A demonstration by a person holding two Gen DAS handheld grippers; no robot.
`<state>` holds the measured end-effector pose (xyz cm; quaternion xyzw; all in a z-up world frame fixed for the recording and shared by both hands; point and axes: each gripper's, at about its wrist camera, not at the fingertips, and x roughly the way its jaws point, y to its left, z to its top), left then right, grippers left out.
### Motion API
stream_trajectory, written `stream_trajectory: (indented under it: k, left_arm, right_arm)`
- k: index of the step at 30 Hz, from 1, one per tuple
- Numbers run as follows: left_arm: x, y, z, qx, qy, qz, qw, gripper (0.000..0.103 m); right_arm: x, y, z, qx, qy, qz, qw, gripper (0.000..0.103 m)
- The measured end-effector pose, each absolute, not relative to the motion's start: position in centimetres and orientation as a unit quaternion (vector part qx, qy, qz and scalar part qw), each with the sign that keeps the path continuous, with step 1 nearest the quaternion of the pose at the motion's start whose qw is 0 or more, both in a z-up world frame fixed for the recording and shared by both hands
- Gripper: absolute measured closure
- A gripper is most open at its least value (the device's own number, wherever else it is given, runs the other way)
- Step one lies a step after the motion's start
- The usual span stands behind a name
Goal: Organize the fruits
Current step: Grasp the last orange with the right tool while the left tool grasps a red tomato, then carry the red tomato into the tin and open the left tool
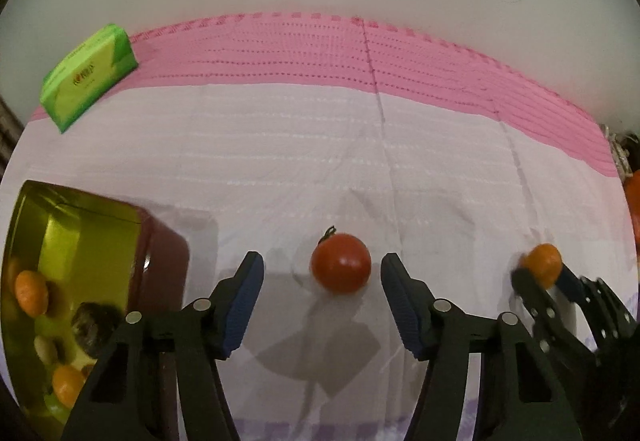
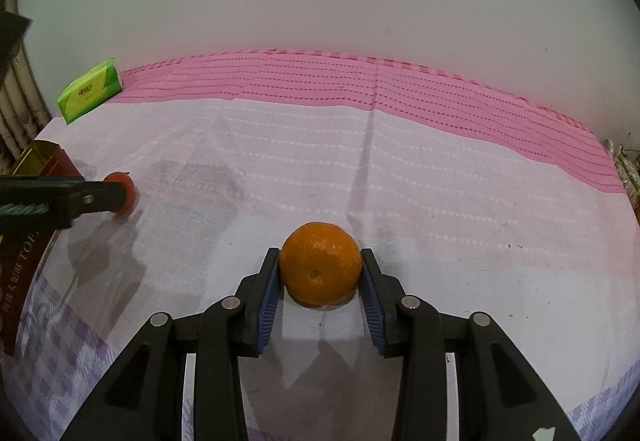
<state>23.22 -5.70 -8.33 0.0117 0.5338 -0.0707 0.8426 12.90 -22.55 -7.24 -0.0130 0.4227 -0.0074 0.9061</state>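
Observation:
A red tomato (image 1: pixel 341 264) with a small stem lies on the white cloth, between the tips of my open left gripper (image 1: pixel 322 275), touching neither pad. It also shows in the right wrist view (image 2: pixel 123 194), partly behind the left gripper. An orange (image 2: pixel 320 264) rests on the cloth between the pads of my right gripper (image 2: pixel 320 273), which is closed against both its sides. The orange (image 1: pixel 541 265) and right gripper also show at the right of the left wrist view. A gold-lined red tin (image 1: pixel 52 253) at the left holds several small oranges and other fruit.
A green tissue pack (image 1: pixel 90 75) lies at the back left on the pink cloth (image 1: pixel 320 49). A wall stands behind the table. The tin's red side (image 2: pixel 24 269) with lettering is at the left edge of the right wrist view.

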Motion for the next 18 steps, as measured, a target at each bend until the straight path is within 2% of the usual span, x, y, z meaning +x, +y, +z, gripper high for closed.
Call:
stream_trajectory:
  k: [4,6,18]
  left_arm:
    - [23.4,-6.2,-9.0,0.025,0.529,-0.071,0.845,0.055]
    - [23.0,-6.3,-8.9,0.031,0.525,-0.077,0.847,0.071]
    - [19.3,-5.0,-8.1,0.053,0.517,-0.073,0.851,0.071]
  right_arm:
    - [12.8,-22.7,-7.2,-0.011,0.423,-0.006,0.906,0.066]
    - [12.8,-22.7,-7.2,-0.012,0.423,-0.007,0.906,0.066]
    - [12.8,-22.6,-7.2,-0.012,0.422,-0.007,0.906,0.066]
